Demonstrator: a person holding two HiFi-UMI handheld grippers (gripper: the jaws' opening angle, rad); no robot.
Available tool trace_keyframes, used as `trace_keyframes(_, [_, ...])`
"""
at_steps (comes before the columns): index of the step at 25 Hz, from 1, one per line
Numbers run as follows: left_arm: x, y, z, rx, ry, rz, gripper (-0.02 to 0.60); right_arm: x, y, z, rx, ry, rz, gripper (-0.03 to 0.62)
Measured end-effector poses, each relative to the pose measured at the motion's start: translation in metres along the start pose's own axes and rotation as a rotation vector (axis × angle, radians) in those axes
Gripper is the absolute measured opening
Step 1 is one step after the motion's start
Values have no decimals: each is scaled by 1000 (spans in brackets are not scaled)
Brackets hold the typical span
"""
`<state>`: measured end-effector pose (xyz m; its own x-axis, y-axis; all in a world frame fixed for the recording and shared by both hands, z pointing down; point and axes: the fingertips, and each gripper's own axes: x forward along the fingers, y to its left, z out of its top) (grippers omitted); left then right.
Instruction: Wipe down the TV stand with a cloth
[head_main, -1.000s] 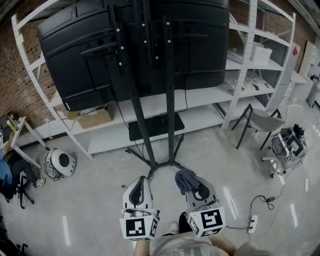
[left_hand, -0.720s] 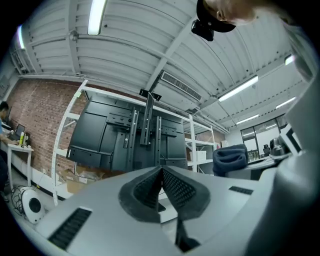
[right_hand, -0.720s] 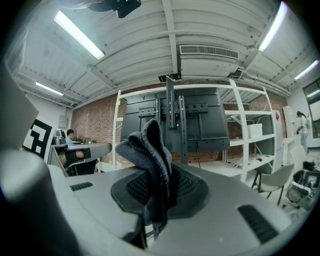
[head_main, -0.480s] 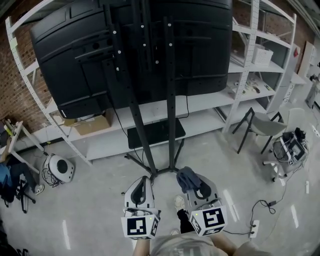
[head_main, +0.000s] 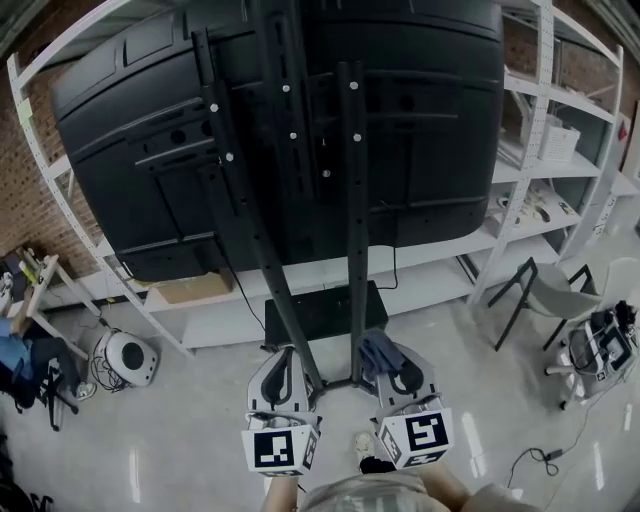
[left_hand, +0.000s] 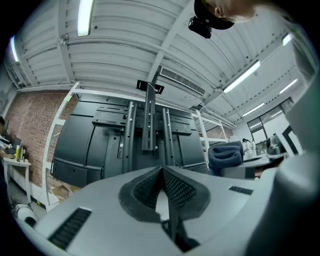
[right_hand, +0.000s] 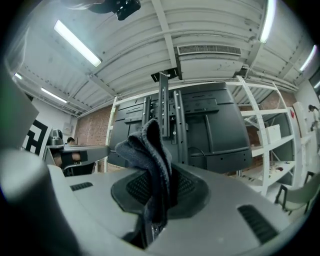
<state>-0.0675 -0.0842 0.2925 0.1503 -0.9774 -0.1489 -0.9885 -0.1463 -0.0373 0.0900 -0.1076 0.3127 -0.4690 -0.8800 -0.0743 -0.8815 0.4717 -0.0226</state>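
The right gripper (head_main: 388, 362) is pinching a dark blue-grey cloth (right_hand: 148, 159) between its jaws, and most of that cloth is bunching up above the pads rather than hanging flat. The left gripper (head_main: 282, 372) is holding its jaws pressed together on nothing. Both are hovering low in front of the person, just short of the TV stand (head_main: 353, 240) — its two black uprights are rising to the back of the big TV (head_main: 430, 120), and its small black shelf (head_main: 322, 310) is sitting near the floor behind them — so, as I am judging it, no wiping is happening yet. The main risk, I am thinking, is lying in the grip: only a narrow fold seems to be caught. Dragging along the uprights, with their bolts and bracket edges, could be snagging the cloth and tugging it free. Wadded like this, the cloth could also be touching with only a small patch, leaving dust behind or letting the hard jaw tips scrape the metal. A firm push on a tall stand that is carrying a heavy screen may be rocking it. A cable (head_main: 394, 268) dangling below the TV beside the right upright could be catching a gripper.
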Motion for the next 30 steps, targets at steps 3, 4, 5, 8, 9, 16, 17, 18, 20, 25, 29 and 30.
trace_keyframes(3, [52,1,9,25,-35,0,15,44,-16,6,-3,-15,38,58])
trace_keyframes(4, [68,1,10,32,-43,1,15,58,-20,8,-8,-21,53,58])
trace_keyframes(5, [83,2,12,39,-50,3,15,72,-24,10,-13,-27,67,58])
trace_keyframes(8, [121,4,19,49,-73,12,15,109,-34,13,-17,-34,99,59])
trace_keyframes(9, [132,5,21,48,-78,14,15,119,-38,14,-13,-36,106,58])
trace_keyframes(16, [175,9,25,30,-73,0,15,163,-49,24,-11,-59,94,58])
trace_keyframes(17, [178,9,24,28,-69,-8,15,166,-50,24,-21,-58,86,58])
trace_keyframes(18, [181,10,23,24,-65,-14,15,167,-51,23,-28,-54,78,58])
trace_keyframes(20, [184,13,23,15,-64,-24,15,168,-51,19,-35,-42,66,59])
trace_keyframes(25, [190,18,19,-2,-58,-42,15,172,-56,17,-58,-30,29,58])
trace_keyframes(29, [195,21,15,-16,-45,-63,15,184,-55,64,-196,-85,42,58])
trace_keyframes(30, [197,20,14,-16,-40,-75,15,188,-55,87,-255,-116,39,58])
